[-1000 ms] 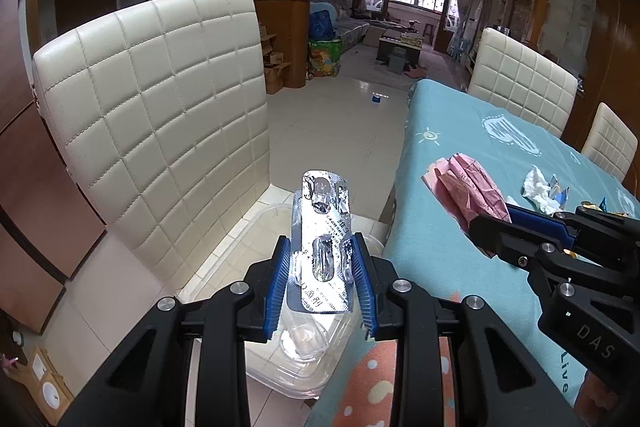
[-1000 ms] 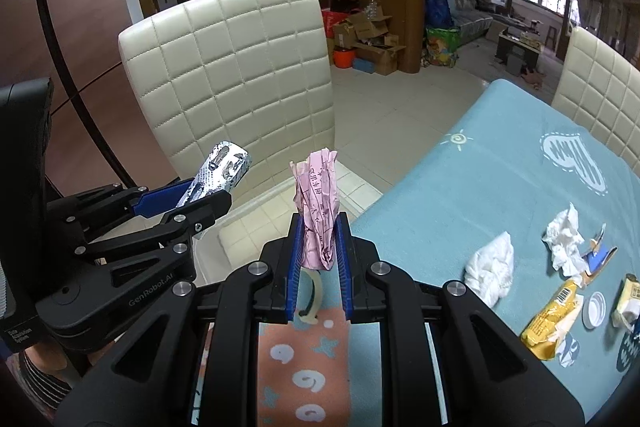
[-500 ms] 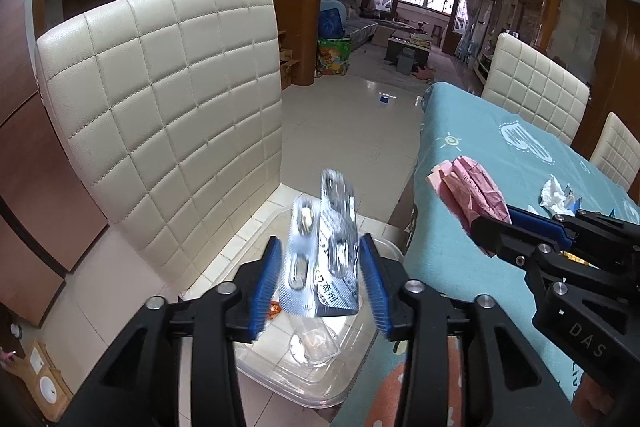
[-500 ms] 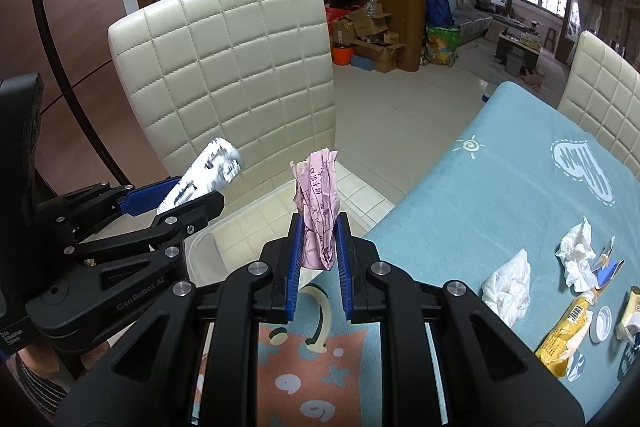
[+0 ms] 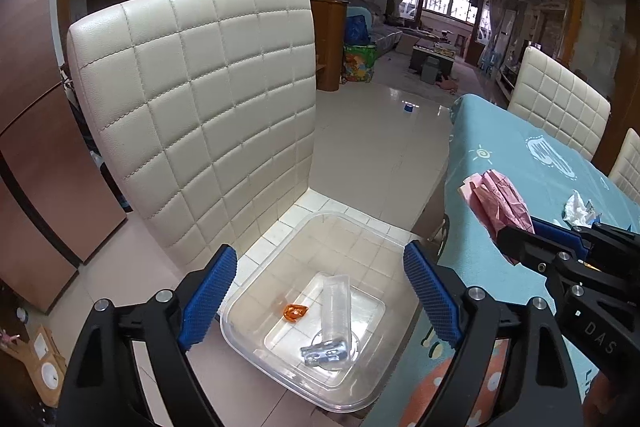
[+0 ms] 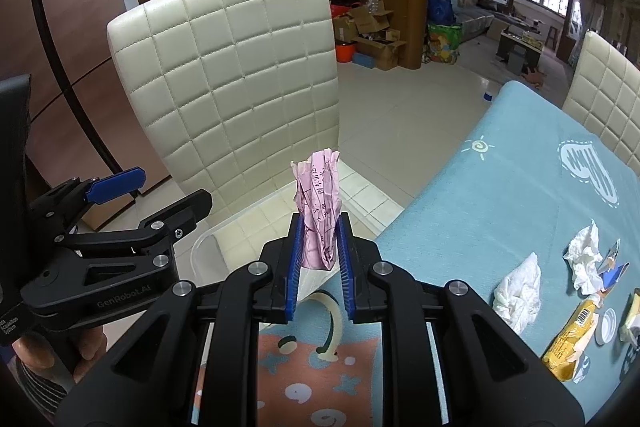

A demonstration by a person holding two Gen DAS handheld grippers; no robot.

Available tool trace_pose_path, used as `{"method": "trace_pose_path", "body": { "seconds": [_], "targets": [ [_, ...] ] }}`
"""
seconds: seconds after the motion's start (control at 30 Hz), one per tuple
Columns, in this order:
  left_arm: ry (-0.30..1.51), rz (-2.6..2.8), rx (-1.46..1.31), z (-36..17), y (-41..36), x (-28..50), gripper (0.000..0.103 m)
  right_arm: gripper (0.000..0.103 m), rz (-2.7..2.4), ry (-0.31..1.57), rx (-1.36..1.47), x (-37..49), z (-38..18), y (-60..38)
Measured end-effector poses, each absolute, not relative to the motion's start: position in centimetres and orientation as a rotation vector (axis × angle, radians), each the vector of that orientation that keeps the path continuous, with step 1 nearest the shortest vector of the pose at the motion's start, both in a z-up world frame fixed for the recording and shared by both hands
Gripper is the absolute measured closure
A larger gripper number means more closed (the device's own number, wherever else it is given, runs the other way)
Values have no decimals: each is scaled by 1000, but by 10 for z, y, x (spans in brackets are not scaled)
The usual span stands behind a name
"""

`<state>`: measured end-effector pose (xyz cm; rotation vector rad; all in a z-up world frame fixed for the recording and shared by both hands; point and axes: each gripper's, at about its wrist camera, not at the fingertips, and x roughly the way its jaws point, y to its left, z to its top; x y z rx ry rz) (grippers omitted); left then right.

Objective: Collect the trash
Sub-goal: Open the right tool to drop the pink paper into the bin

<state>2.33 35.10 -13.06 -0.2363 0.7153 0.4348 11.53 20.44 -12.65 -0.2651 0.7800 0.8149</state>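
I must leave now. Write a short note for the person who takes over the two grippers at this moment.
Left gripper: jaws opening, nothing between them, above the clear bin on the chair.
Right gripper: shut on the pink paper.
Done: blister pack and an orange scrap lie in the bin.
Left: drop the pink paper, then collect the tissues, yellow wrapper and small bits from the table.

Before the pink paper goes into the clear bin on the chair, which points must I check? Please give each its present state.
1. Right gripper pinches the pink paper: ok.
2. Left gripper holds nothing, jaws opening: ok.
3. Blister pack lies inside the clear bin: ok.
4. Bin has free room beside the orange scrap: ok.
5. Right gripper is above the bin: not ok, it is over the table edge.
6. Left gripper is out of the drop path: not ok.
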Motion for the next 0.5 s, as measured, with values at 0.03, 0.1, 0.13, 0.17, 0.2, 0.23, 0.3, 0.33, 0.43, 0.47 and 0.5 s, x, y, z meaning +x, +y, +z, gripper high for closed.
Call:
{"method": "trace_pose_path", "body": {
  "seconds": [0.03,0.1,0.13,0.17,0.2,0.23,0.3,0.33,0.43,0.47,0.5],
  "targets": [
    [715,434,-239,-131,351,22,20,83,817,779,-269,114,-126,206],
    [718,442,-242,-131,354,21,20,83,819,778,-270,113,-125,207],
    [719,444,-243,-131,354,21,20,83,821,777,-270,113,-125,208],
    [719,446,-243,-131,355,20,20,83,821,775,-271,112,-124,209],
    [717,448,-245,-131,356,19,20,83,821,771,-272,111,-123,209],
    [716,448,-248,-131,357,18,20,83,821,768,-274,110,-122,209],
    [711,451,-251,-130,358,16,20,83,821,766,-276,109,-122,210],
    [708,456,-248,-129,357,15,20,83,821,766,-278,108,-122,209],
    [704,468,-240,-129,357,13,20,83,819,766,-278,108,-122,209],
    [704,467,-241,-129,358,12,20,83,819,768,-276,108,-122,209],
    [704,467,-242,-129,358,11,20,83,819,770,-274,108,-122,209]
  ]
}}
